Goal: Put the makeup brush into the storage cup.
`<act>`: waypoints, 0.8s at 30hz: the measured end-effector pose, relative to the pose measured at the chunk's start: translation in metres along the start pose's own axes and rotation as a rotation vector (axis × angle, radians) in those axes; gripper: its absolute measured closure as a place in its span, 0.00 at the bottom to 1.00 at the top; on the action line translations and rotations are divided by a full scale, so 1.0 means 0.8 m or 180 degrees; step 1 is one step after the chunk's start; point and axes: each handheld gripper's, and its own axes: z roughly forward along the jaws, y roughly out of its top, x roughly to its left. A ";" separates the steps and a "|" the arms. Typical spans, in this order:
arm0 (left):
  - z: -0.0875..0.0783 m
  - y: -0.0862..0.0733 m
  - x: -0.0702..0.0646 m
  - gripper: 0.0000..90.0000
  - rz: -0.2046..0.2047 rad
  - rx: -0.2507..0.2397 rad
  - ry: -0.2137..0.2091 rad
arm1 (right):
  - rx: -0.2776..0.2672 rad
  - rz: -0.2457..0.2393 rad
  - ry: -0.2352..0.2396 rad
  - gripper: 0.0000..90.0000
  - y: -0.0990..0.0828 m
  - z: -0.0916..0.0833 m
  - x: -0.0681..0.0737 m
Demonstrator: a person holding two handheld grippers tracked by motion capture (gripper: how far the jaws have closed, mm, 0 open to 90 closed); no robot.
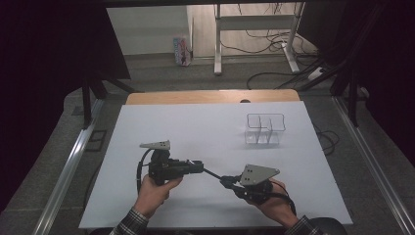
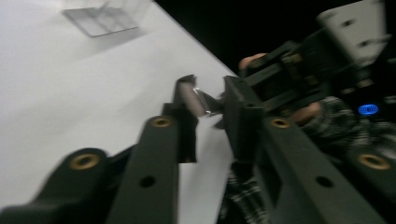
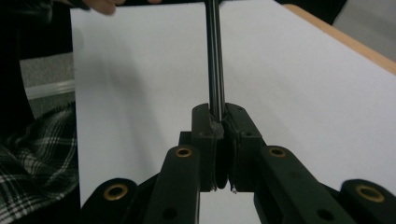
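We see a thin dark rod spanning between the two grippers, above the white sheet and well short of the clear organiser, toward the person's side. Right gripper is clenched on one end of the rod; in its own view the shaft runs straight up out of the closed pads. Left gripper has its jaws round the other end; in the left gripper view a shiny metal tip sits between the pads, and they look closed on it, though that frame is blurred. In the high view the left gripper sits left of the organiser and nearer the person, the right gripper below the organiser. Each is held by a hand in a plaid sleeve. The organiser stands on the sheet, apart from both grippers, wooden table edge beyond it
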 end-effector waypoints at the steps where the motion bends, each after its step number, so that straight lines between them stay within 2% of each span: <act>1: 0.001 0.000 0.000 0.92 0.0006 0.0001 -0.0026 | 0.0030 -0.0007 -0.0003 0.91 -0.001 0.002 0.000; 5: 0.001 0.001 -0.006 0.93 0.0093 0.0051 0.0065 | 0.0111 0.0029 0.0014 0.88 -0.001 0.005 -0.001; 7: 0.001 0.002 -0.007 0.93 0.0124 0.0048 0.0100 | 0.0149 0.0058 0.0028 0.78 0.000 0.004 -0.003; 8: 0.000 0.004 -0.011 0.93 0.0194 0.0085 0.0219 | 0.0157 0.0081 0.0019 0.73 0.000 0.003 -0.003; 9: 0.000 0.004 -0.013 0.93 0.0227 0.0111 0.0269 | 0.0171 0.0136 0.0031 0.68 0.002 0.002 -0.004; 10: 0.000 0.004 -0.013 0.93 0.0227 0.0111 0.0269 | 0.0171 0.0136 0.0031 0.68 0.002 0.002 -0.004; 11: 0.001 0.005 -0.014 0.93 0.0253 0.0131 0.0293 | 0.0258 0.0246 0.0034 0.55 0.004 0.002 -0.006; 12: 0.003 0.005 -0.018 0.93 0.0318 0.0213 0.0426 | 0.0267 0.0282 0.0048 0.50 0.004 0.002 -0.008; 16: 0.016 0.006 -0.028 0.93 0.0481 0.0423 0.0581 | 0.0317 0.0368 0.0100 0.35 0.006 0.007 -0.010; 20: 0.031 0.006 -0.040 0.93 0.0665 0.0627 0.0709 | 0.0344 0.0333 0.0103 0.33 0.009 0.012 -0.006; 23: 0.036 0.006 -0.044 0.93 0.0730 0.0684 0.0727 | 0.0348 0.0337 0.0146 0.36 0.012 0.015 -0.003; 24: 0.041 0.007 -0.048 0.93 0.0789 0.0725 0.0740 | 0.0356 0.0325 0.0163 0.39 0.012 0.015 -0.003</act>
